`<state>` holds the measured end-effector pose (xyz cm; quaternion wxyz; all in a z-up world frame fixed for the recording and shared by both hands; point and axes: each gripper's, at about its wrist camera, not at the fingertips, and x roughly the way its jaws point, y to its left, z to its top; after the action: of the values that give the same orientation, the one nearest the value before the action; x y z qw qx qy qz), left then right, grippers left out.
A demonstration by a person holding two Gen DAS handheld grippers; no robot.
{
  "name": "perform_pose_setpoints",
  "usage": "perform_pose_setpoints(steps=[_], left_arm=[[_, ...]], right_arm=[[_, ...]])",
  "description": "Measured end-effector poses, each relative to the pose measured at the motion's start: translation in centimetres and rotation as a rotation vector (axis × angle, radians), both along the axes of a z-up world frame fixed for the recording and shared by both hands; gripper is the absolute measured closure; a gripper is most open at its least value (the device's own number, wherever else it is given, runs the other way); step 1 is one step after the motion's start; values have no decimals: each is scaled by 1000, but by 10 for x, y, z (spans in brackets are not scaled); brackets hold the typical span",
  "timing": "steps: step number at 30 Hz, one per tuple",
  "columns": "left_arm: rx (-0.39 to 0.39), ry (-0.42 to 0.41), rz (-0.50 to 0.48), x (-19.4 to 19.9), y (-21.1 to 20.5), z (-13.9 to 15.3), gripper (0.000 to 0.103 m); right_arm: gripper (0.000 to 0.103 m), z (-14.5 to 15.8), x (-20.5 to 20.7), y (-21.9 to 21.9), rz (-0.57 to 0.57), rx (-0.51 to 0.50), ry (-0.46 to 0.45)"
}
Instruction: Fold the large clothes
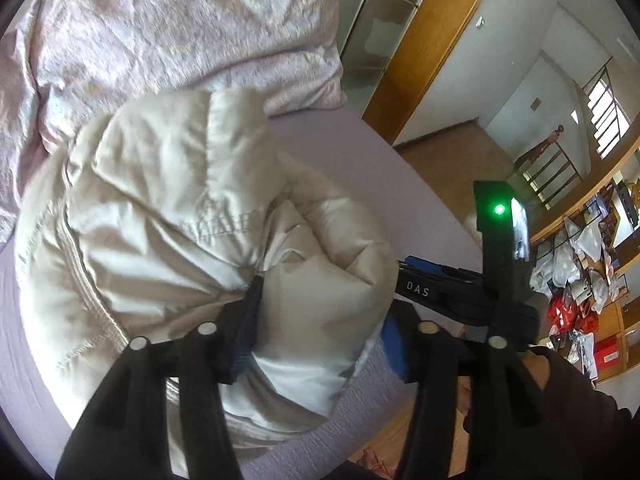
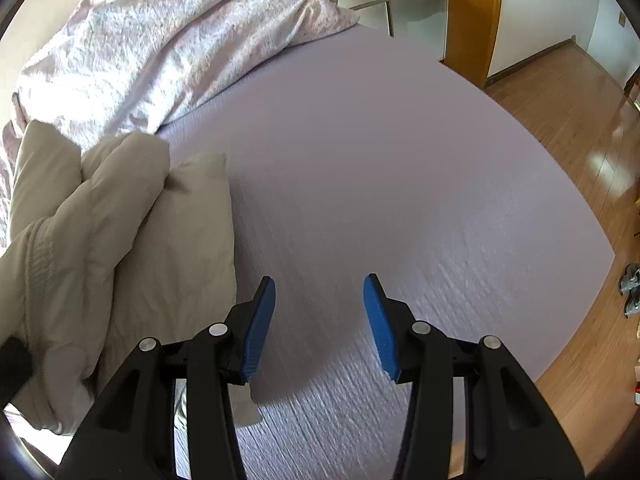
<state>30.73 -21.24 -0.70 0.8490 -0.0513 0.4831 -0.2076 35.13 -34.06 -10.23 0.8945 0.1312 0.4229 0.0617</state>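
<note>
A cream puffy padded jacket (image 1: 168, 216) lies bunched on the lilac bed sheet (image 1: 332, 152). My left gripper (image 1: 320, 320) has a thick fold of the jacket between its blue pads (image 1: 244, 340), which grip it from both sides. In the right wrist view the same jacket (image 2: 100, 248) lies at the left, folded in thick layers. My right gripper (image 2: 319, 320) is open and empty, over the bare sheet (image 2: 380, 168) to the right of the jacket. The right gripper also shows in the left wrist view (image 1: 424, 280), just right of the jacket.
A crumpled pink-white duvet (image 2: 168, 40) is piled at the head of the bed. A wooden wardrobe frame (image 2: 472, 12) with glass doors stands beyond the bed. Wood floor (image 2: 568, 128) runs along the right edge. Cluttered shelves (image 1: 580, 280) are at the far right.
</note>
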Motion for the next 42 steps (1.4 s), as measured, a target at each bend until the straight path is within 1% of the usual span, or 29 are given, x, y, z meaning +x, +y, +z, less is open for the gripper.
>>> perform_pose_setpoints(steps=[4,9,15,19,23,25,28,29,31,34,37,39,41,42], left_arm=[[-13,-54,26,-4,10,28,36],[11,-101,82,-2,28,51,35],[63,-107,199,1,74,52,35],[92,-78,278,2,106,41,35],[110,-30,331,-1,124,23,35],[113,-1,339,-2,128,12,35],[111,46,326,-2,124,-7,35],[124,39,320,-4,120,-12,34],[126,33,310,-4,113,-16,33],[101,46,299,0,104,-25,32],[77,63,293,6,97,-35,29],[67,69,287,8,94,-41,28],[72,67,285,8,92,-42,27],[68,68,284,7,93,-42,27]], right_arm=[[55,11,3,5,13,9,-27],[55,29,6,22,48,10,-66],[55,55,4,41,102,13,-117],[55,77,4,58,144,16,-151],[55,95,4,74,183,13,-180],[55,104,3,82,203,13,-193],[55,113,-2,91,224,19,-215],[55,116,-4,93,230,21,-224],[55,120,-7,95,240,25,-235],[55,124,-11,100,256,32,-247],[55,127,-14,104,281,51,-251],[57,128,-14,109,304,67,-250],[64,128,-14,116,326,73,-246],[66,128,-13,119,336,76,-245]])
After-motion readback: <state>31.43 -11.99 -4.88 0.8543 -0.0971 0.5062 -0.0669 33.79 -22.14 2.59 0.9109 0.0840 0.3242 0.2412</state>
